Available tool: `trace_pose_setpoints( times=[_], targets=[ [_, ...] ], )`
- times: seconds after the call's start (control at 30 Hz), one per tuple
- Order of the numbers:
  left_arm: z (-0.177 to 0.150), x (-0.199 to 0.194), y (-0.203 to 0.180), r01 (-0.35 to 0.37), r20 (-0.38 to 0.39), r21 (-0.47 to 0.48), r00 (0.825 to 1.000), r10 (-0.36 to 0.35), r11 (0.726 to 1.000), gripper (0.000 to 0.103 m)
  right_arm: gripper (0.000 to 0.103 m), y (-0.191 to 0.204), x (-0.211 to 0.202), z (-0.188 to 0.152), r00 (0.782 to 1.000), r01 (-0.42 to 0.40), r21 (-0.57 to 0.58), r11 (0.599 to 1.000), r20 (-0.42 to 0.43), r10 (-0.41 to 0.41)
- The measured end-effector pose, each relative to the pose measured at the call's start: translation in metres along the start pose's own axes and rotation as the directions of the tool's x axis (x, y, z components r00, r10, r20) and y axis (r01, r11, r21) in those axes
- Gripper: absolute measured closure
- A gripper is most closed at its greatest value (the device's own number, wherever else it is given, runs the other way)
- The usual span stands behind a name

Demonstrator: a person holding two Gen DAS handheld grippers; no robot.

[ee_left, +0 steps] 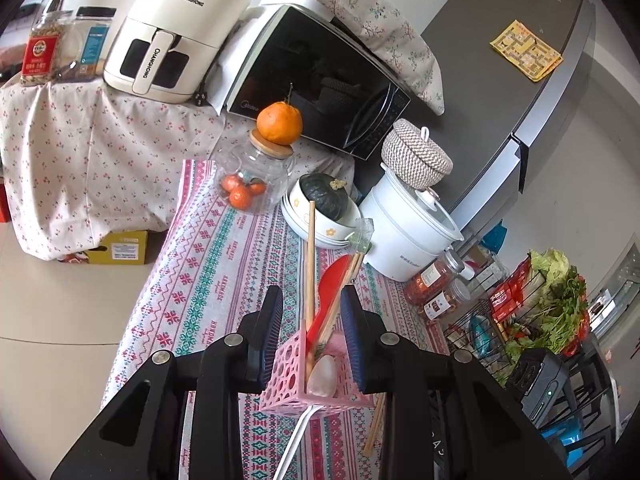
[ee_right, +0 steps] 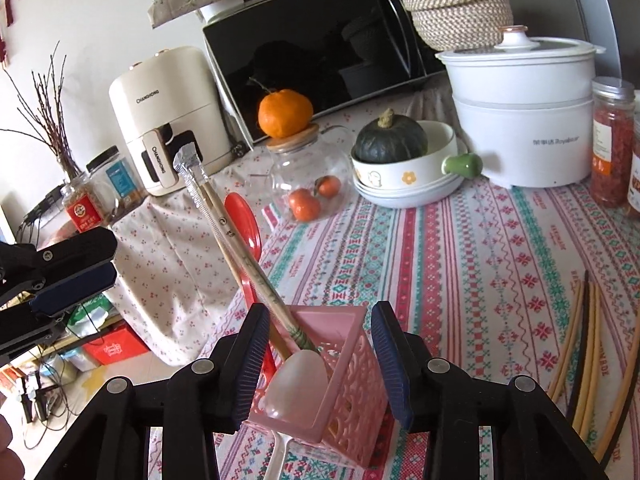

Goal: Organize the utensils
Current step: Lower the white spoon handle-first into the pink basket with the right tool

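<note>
A pink perforated utensil holder [ee_left: 292, 376] [ee_right: 348, 368] stands on the patterned tablecloth. It holds a red spoon [ee_left: 332, 280] [ee_right: 242, 216], wrapped chopsticks [ee_right: 228, 236], a bare chopstick [ee_left: 310, 264] and a translucent white spoon [ee_left: 326, 376] [ee_right: 294, 380] leaning over its rim. My left gripper [ee_left: 312, 344] is open, its fingers on either side of the holder. My right gripper [ee_right: 320, 364] is open, its fingers on either side of the holder and spoon. Loose chopsticks [ee_right: 588, 344] lie on the cloth at right; one [ee_left: 374, 424] lies beside the holder.
Behind stand a glass jar with tangerines [ee_right: 308, 176], a bowl stack with a green squash [ee_right: 392, 140], a white cooker [ee_right: 524, 120], a microwave [ee_right: 320, 48], an air fryer [ee_right: 168, 120] and spice jars [ee_right: 612, 148]. A wire rack of vegetables [ee_left: 532, 316] sits right.
</note>
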State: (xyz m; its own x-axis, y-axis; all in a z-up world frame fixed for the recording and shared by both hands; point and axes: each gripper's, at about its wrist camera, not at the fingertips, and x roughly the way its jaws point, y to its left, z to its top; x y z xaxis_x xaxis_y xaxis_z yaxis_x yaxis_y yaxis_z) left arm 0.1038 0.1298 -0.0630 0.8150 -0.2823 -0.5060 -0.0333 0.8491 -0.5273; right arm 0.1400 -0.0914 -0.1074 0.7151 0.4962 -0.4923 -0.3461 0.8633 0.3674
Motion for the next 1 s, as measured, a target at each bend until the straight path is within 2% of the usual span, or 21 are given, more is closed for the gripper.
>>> trace_pose_setpoints(
  times=[0.2,0.3,0.37,0.47,0.5,0.6,0.8,0.9,1.0],
  targets=[
    [0.001,0.004,0.002,0.014,-0.024,-0.024,1.000,-0.014,1.000,0.071,0.060,0.006,0.009,0.008,0.991,-0.039,-0.065,0.997,-0.127,0.030],
    [0.001,0.004,0.001,0.019,-0.029,-0.019,0.999,-0.020,1.000,0.071,0.061,0.010,0.022,0.021,0.960,-0.108,-0.024,0.994,-0.262,0.098],
    [0.002,0.004,0.002,0.022,-0.035,-0.027,0.999,-0.023,0.999,0.071,0.060,0.014,0.036,0.029,0.921,-0.128,-0.003,0.992,-0.372,0.118],
    [0.002,0.006,0.004,0.023,-0.050,-0.044,0.998,-0.025,0.999,0.071,0.060,0.021,0.056,0.037,0.870,-0.027,-0.034,0.999,-0.492,0.007],
    [0.002,0.006,0.005,0.023,-0.056,-0.049,0.998,-0.026,0.999,0.071,0.060,0.024,0.062,0.037,0.846,-0.014,-0.051,0.999,-0.533,-0.015],
    [0.002,0.008,0.006,0.029,-0.070,-0.062,0.997,-0.033,0.998,0.071,0.060,0.033,0.074,0.033,0.792,0.016,-0.099,0.995,-0.606,-0.072],
    [0.002,0.010,0.012,0.031,-0.092,-0.103,0.995,-0.041,0.994,0.071,0.060,0.047,0.083,0.028,0.738,0.078,-0.229,0.970,-0.641,-0.210],
    [0.004,0.010,0.018,0.035,-0.097,-0.137,0.994,-0.048,0.990,0.071,0.063,0.049,0.093,0.022,0.700,0.086,-0.251,0.964,-0.674,-0.237],
    [0.004,0.010,0.020,0.038,-0.100,-0.152,0.994,-0.053,0.988,0.071,0.065,0.054,0.098,0.019,0.695,0.096,-0.284,0.954,-0.667,-0.268]
  ],
)
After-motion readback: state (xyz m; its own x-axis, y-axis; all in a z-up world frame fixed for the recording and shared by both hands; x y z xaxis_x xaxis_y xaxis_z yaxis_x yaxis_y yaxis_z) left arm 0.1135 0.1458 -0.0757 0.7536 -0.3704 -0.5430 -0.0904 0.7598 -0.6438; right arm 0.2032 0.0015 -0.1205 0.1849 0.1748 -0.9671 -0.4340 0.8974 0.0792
